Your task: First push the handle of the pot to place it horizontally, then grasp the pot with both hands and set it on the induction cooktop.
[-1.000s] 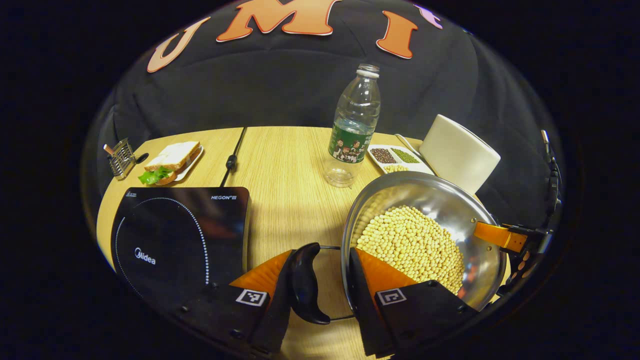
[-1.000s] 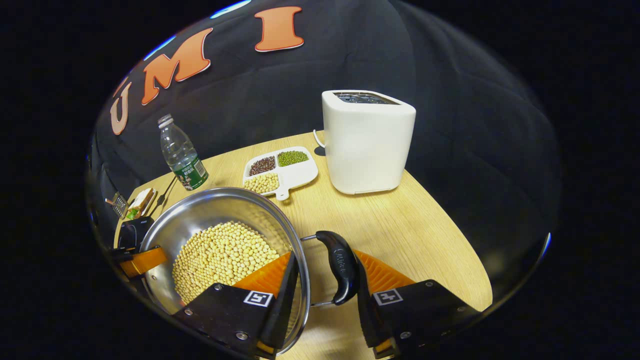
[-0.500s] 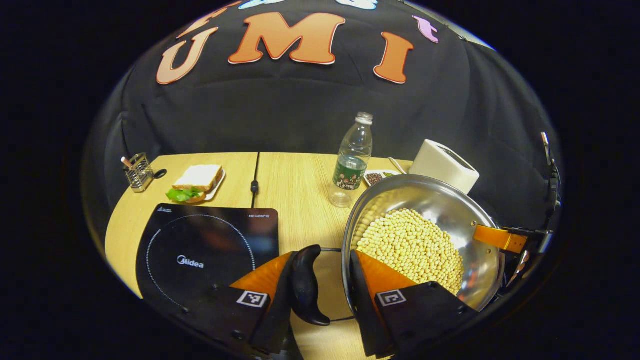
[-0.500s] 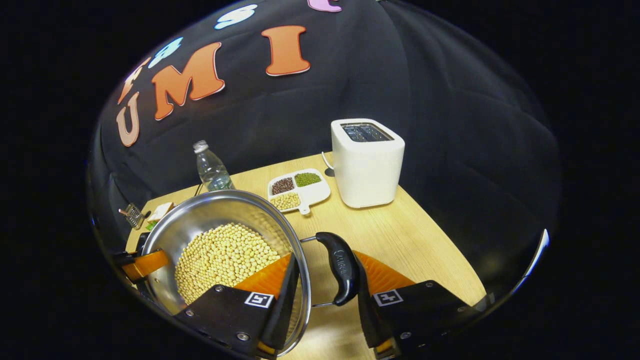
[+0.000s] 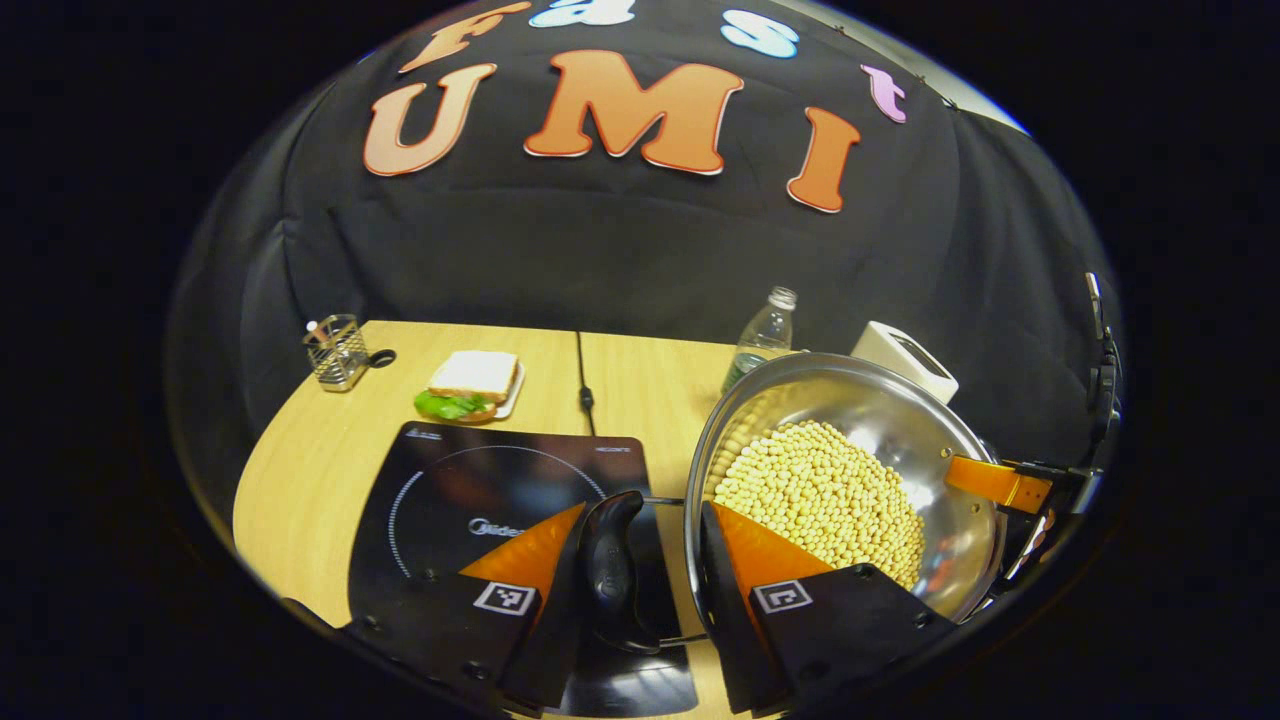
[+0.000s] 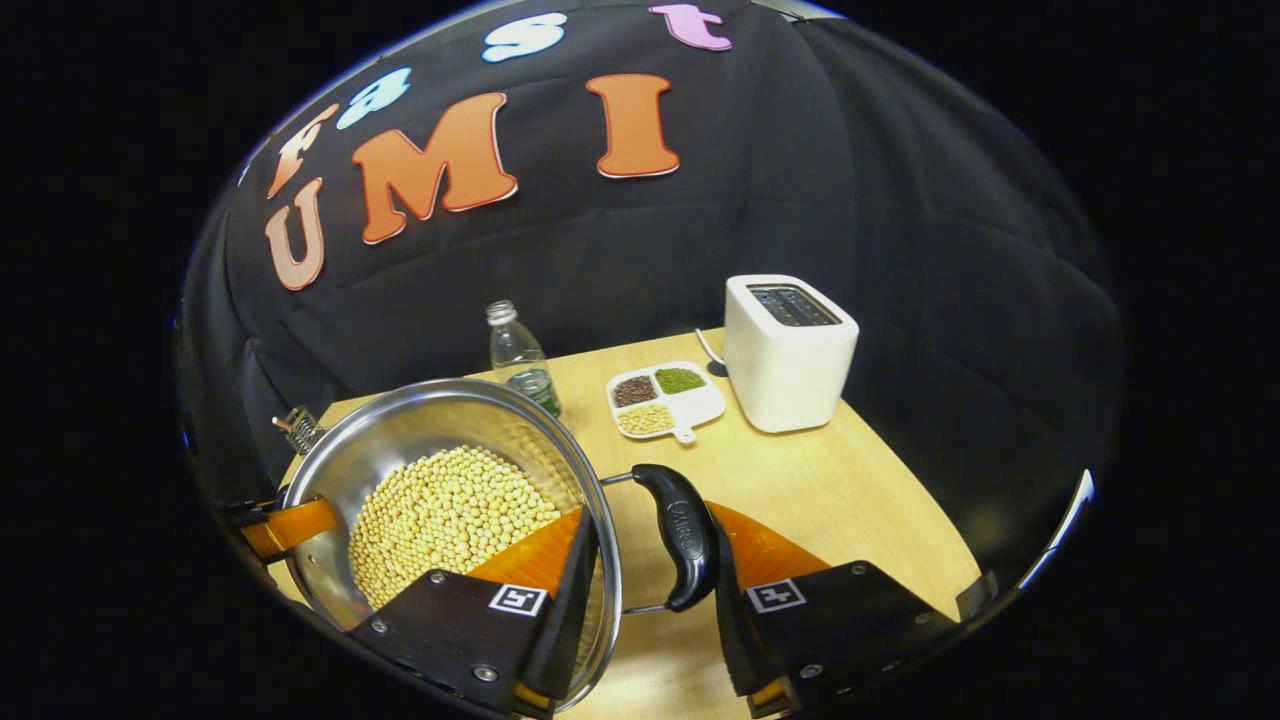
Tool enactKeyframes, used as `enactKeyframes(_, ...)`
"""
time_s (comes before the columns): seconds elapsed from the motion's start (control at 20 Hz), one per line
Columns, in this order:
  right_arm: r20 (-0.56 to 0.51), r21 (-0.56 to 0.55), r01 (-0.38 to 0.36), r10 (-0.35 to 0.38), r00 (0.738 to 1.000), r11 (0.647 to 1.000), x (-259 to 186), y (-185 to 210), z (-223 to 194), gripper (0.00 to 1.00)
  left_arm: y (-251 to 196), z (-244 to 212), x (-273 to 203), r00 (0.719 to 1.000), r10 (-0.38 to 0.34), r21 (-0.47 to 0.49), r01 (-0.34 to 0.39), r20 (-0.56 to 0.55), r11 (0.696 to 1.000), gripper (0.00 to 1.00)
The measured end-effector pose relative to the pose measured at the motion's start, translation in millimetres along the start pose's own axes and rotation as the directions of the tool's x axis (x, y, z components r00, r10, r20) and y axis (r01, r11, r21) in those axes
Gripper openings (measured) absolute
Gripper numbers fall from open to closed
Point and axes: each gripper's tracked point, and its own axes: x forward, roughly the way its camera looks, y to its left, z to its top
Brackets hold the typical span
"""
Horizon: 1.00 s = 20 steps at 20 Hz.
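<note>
Round steel pot [image 5: 940, 450] of yellow soybeans [image 5: 820, 495] held above the wooden table [image 5: 320, 450]. Left gripper [image 5: 650, 575] grasps its black left loop handle [image 5: 612, 570], over the black induction cooktop's [image 5: 470, 485] near right corner. Right gripper [image 6: 650, 570] grasps the black right handle [image 6: 680, 535].

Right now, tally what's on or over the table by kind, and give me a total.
Cookware: 1, the pot
Appliances: 2, cooktop, toaster
Food items: 2, sandwich, bean tray
Bottles: 1, bottle
Holders: 1, wire caddy
Total: 7

One pot [image 5: 850, 400], cooktop [image 5: 480, 480], bottle [image 6: 515, 350], toaster [image 6: 790, 350], perhaps one sandwich [image 5: 472, 382].
</note>
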Motion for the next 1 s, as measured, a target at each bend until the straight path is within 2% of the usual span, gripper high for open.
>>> enactKeyframes(0.1, -0.005, -0.007, -0.019, 0.019, 1.0, 1.0, 0.1, 22.8, -0.8, 0.58, 22.3, 1.8, -7.1, 1.0, 0.021, -0.014, -0.021, 0.005, 1.0, 0.67)
enactKeyframes(0.2, -0.01, -0.025, -0.033, 0.033, 0.999, 0.999, 2.7, 47.8, -4.0, 0.58, 49.0, -0.9, -12.6, 0.999, 0.041, -0.033, -0.041, 0.0, 0.999, 0.67)
enactKeyframes(0.25, -0.013, -0.032, -0.041, 0.041, 0.999, 0.999, 4.9, 60.9, -5.9, 0.53, 62.3, -2.2, -15.6, 0.999, 0.05, -0.045, -0.05, -0.002, 0.998, 0.67)
enactKeyframes(0.3, -0.019, -0.037, -0.051, 0.05, 0.999, 0.998, 5.7, 75.4, -8.9, 0.58, 74.9, -2.5, -18.7, 0.998, 0.061, -0.054, -0.061, -0.003, 0.997, 0.67)
enactKeyframes(0.35, -0.026, -0.04, -0.06, 0.059, 0.998, 0.997, 8.5, 89.7, -11.3, 0.58, 88.1, -3.3, -19.5, 0.997, 0.072, -0.06, -0.072, -0.003, 0.996, 0.67)
enactKeyframes(0.55, -0.069, -0.051, -0.095, 0.091, 0.993, 0.994, 21.4, 135.1, -28.3, 0.58, 139.1, -8.4, -20.2, 0.992, 0.124, -0.058, -0.125, -0.013, 0.99, 0.64)
enactKeyframes(0.6, -0.08, -0.053, -0.102, 0.098, 0.992, 0.993, 23.7, 145.6, -32.4, 0.54, 149.6, -9.5, -19.0, 0.991, 0.133, -0.06, -0.134, -0.016, 0.989, 0.62)
enactKeyframes(0.65, -0.088, -0.057, -0.107, 0.102, 0.991, 0.993, 27.6, 156.2, -35.7, 0.58, 159.1, -11.9, -16.4, 0.99, 0.139, -0.062, -0.14, -0.02, 0.988, 0.62)
enactKeyframes(0.75, -0.105, -0.067, -0.116, 0.109, 0.988, 0.991, 35.4, 170.8, -43.2, 0.58, 177.0, -18.5, -13.3, 0.988, 0.15, -0.07, -0.152, -0.035, 0.986, 0.65)
enactKeyframes(0.8, -0.116, -0.07, -0.12, 0.111, 0.987, 0.99, 39.8, 179.5, -47.5, 0.58, 187.1, -22.7, -9.7, 0.987, 0.155, -0.073, -0.158, -0.044, 0.985, 0.62)
enactKeyframes(0.85, -0.127, -0.075, -0.122, 0.112, 0.986, 0.99, 42.9, 187.1, -51.4, 0.58, 194.1, -25.9, -7.6, 0.986, 0.158, -0.075, -0.162, -0.054, 0.984, 0.65)
enactKeyframes(1.0, -0.151, -0.085, -0.13, 0.116, 0.982, 0.988, 50.7, 205.8, -64.2, 0.58, 213.7, -32.2, 0.2, 0.983, 0.168, -0.082, -0.174, -0.07, 0.981, 0.65)
